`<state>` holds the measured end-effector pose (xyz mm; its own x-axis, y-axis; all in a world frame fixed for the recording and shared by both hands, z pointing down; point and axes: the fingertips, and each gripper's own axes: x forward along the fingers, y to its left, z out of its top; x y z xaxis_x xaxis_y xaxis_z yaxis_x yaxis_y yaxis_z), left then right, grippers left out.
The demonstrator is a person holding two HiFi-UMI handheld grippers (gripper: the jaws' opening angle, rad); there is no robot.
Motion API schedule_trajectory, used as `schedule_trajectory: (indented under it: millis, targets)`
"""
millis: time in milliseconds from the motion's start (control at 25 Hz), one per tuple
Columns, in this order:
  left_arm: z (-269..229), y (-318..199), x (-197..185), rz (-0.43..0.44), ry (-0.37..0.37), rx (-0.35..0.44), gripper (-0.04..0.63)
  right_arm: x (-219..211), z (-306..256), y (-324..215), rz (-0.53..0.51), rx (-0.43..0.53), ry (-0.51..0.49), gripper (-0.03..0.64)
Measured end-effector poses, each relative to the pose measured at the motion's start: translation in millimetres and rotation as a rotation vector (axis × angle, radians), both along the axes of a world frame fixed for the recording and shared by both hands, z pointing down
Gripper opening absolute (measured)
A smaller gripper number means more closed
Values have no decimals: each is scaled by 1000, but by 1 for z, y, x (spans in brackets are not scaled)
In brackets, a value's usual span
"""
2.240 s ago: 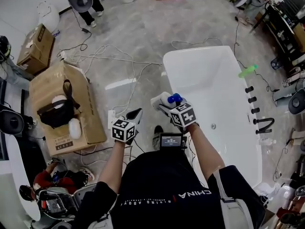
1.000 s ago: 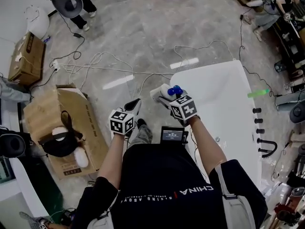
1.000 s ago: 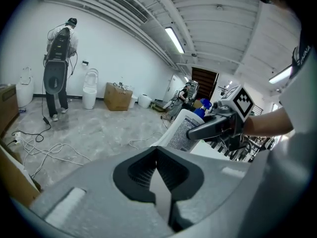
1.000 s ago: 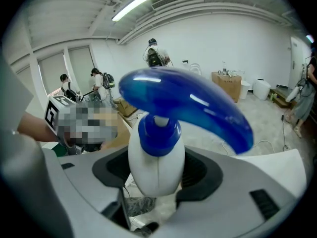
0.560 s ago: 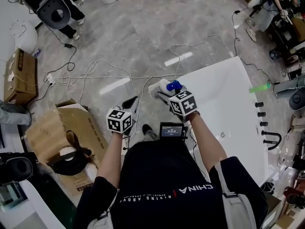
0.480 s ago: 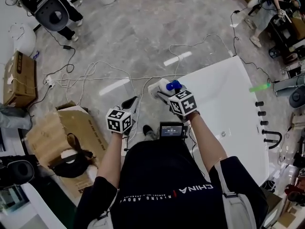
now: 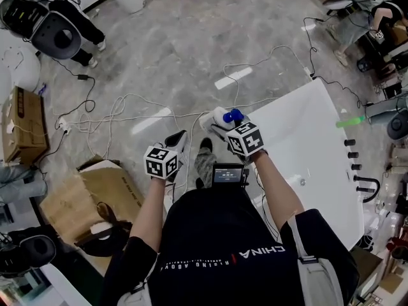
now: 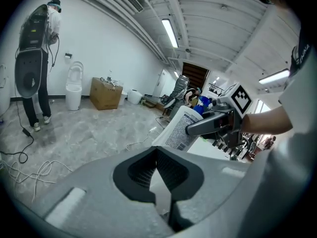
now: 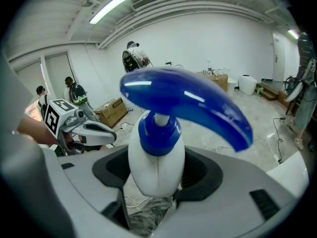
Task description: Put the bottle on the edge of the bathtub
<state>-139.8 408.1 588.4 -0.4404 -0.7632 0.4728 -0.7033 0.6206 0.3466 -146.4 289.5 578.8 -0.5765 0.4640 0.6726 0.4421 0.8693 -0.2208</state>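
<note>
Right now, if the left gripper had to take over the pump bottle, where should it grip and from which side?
Grip the pump bottle on its labelled lower body, coming from the left. The right gripper is clamped high, just under the blue collar, so only that lower part juts free toward the left gripper; the curved pump head would likely slip.

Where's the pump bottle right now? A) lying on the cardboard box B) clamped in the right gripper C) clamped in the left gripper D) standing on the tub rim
B: the right gripper view shows the white bottle with the blue pump clamped between the jaws of the right gripper; the left gripper holds nothing.
</note>
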Motion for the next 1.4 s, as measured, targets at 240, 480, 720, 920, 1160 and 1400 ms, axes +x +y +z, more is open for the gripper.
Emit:
schedule_trajectory:
  millis: [240, 480, 720, 920, 1160, 1400]
  targets:
    - [-5, -21, -77, 55, -4, -27, 9, -74, -3, -18, 40, -20, -1, 276]
    - [-12, -57, -145, 124, -11, -38, 9, -132, -6, -51, 96, -24, 8, 276]
    - [-19, -104, -188, 208, -19, -34, 9, -166, -11, -95, 183, -23, 8, 276]
    - [-17, -143, -208, 306, -9, -37, 9, -174, -10, -131, 280, -29, 15, 276]
    - [-18, -199, -242, 428, -13, -36, 9, -195, -11, -178, 399, -33, 14, 276]
    - [-15, -276, -281, 608, -1, -36, 9, -226, -15, -247, 571, -31, 7, 276]
